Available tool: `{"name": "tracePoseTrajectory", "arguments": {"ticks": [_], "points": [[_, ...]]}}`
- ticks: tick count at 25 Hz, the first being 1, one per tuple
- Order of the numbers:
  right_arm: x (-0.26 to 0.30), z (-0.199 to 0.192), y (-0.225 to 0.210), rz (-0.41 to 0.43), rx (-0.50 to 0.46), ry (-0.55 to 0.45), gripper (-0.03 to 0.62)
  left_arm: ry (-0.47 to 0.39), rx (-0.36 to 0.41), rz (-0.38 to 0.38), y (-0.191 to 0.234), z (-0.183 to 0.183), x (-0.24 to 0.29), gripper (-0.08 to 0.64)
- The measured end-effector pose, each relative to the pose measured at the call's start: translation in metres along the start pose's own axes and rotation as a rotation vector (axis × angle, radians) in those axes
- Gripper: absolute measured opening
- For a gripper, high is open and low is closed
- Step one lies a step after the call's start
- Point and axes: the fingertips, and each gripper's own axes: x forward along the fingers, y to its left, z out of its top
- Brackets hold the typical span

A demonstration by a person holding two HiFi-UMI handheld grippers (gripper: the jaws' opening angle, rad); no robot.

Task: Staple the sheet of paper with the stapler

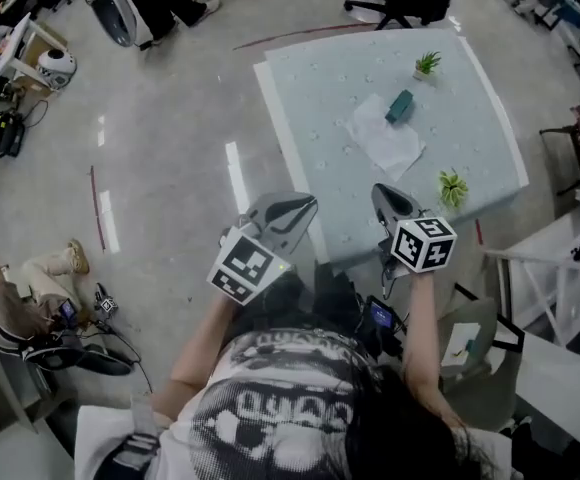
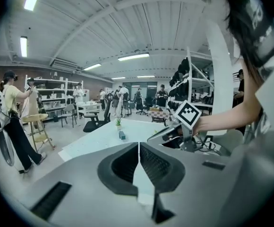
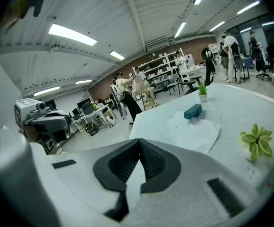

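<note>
My head camera is looking steeply down from high above and just short of the table (image 1: 320,118). It is taking in the whole table top, with my left gripper (image 1: 308,204) and right gripper (image 1: 386,192) at the table's near edge. The left gripper view is looking almost level along its jaws from off the table's near corner, well back from the stapler (image 2: 122,135), and it is catching my right gripper over the table's near side. The right gripper view is sitting nearer and is facing across the table along its jaws. All three views are sharing the table top and the stapler.
</note>
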Motion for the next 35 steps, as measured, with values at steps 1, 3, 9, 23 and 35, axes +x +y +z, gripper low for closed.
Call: {"name": "tracePoseTrajectory", "arguments": {"ticks": [1, 3, 9, 23, 35], "points": [[-0.008, -0.006, 0.008, -0.016, 0.017, -0.022, -0.014, 0.002, 0.007, -0.019, -0.004, -0.003, -0.004, 0.008], [-0.023, -0.016, 0.023, -0.045, 0.051, -0.067, -0.014, 0.005, 0.022, -0.055, -0.013, -0.009, -0.012, 0.006], [-0.062, -0.044, 0.065, -0.091, 0.09, -0.152, -0.015, 0.013, 0.059, -0.146, -0.047, -0.02, -0.032, 0.008], [-0.112, -0.075, 0.116, -0.132, 0.008, -0.255, -0.014, -0.013, 0.109, -0.225, -0.103, -0.037, -0.052, 0.008], [-0.131, -0.082, 0.133, -0.122, -0.052, -0.264, -0.011, -0.038, 0.119, -0.211, -0.122, -0.036, -0.07, 0.007]]}}
